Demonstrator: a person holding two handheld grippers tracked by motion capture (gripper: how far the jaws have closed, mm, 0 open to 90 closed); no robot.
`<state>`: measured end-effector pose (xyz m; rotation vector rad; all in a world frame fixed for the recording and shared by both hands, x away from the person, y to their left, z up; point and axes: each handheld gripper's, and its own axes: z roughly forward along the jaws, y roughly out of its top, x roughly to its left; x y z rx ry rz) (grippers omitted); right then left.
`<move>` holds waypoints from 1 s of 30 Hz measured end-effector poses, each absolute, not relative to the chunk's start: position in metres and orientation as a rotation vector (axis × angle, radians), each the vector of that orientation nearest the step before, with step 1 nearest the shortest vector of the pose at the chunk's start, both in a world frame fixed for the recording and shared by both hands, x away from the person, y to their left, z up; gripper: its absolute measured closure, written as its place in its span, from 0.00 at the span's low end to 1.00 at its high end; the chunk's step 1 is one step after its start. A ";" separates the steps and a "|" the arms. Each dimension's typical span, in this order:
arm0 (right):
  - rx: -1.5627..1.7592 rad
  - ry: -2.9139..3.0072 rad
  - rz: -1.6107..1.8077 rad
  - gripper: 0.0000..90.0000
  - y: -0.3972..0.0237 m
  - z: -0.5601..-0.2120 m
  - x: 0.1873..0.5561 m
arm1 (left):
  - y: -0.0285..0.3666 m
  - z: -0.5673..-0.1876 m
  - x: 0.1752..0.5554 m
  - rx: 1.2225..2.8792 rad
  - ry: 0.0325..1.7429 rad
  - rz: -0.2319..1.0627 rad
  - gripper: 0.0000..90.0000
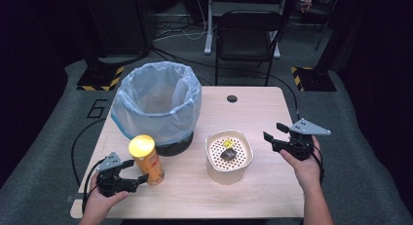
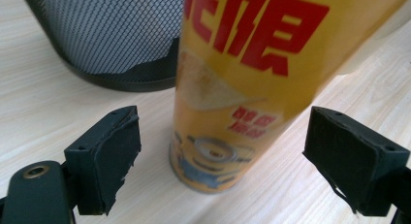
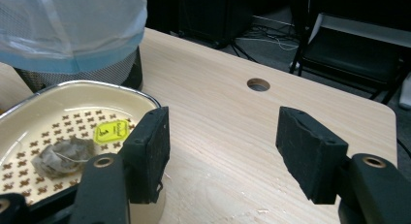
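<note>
One chip can (image 2: 228,98) upright between left hand-held gripper's (image 2: 220,161) parted pads, untouched

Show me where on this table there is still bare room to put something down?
Bare wood lies along the far right of the table, from the cable hole to the corner, and along the near edge before the cream strainer bowl. The left is crowded: lined mesh bin and chips can stand close.
</note>
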<state>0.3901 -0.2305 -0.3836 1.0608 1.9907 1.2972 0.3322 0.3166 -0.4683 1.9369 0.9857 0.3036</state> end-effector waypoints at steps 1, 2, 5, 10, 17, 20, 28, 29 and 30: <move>1.063 1.991 1.297 0.41 -0.232 -0.385 0.390 | 0.315 -0.468 0.334 1.947 0.979 0.305 0.14; 1.067 1.994 1.301 0.41 -0.234 -0.386 0.390 | 0.313 -0.468 0.335 1.954 0.969 0.313 0.14; 1.089 1.984 1.301 0.41 -0.235 -0.390 0.390 | 0.308 -0.468 0.340 1.982 0.942 0.338 0.14; 1.102 1.991 1.281 0.41 -0.239 -0.396 0.388 | 0.301 -0.472 0.344 2.010 0.928 0.344 0.15; 1.142 2.004 1.231 0.41 -0.251 -0.410 0.382 | 0.300 -0.477 0.349 1.987 0.931 0.345 0.16; 1.165 2.006 1.219 0.41 -0.255 -0.416 0.379 | 0.300 -0.479 0.349 1.987 0.926 0.357 0.17; 1.235 2.034 1.181 0.41 -0.258 -0.441 0.378 | 0.297 -0.479 0.348 1.983 0.925 0.398 0.24; 1.240 2.044 1.172 0.41 -0.258 -0.445 0.379 | 0.297 -0.479 0.347 1.983 0.926 0.409 0.25; 1.247 2.046 1.171 0.41 -0.258 -0.448 0.379 | 0.297 -0.478 0.347 1.993 0.927 0.407 0.25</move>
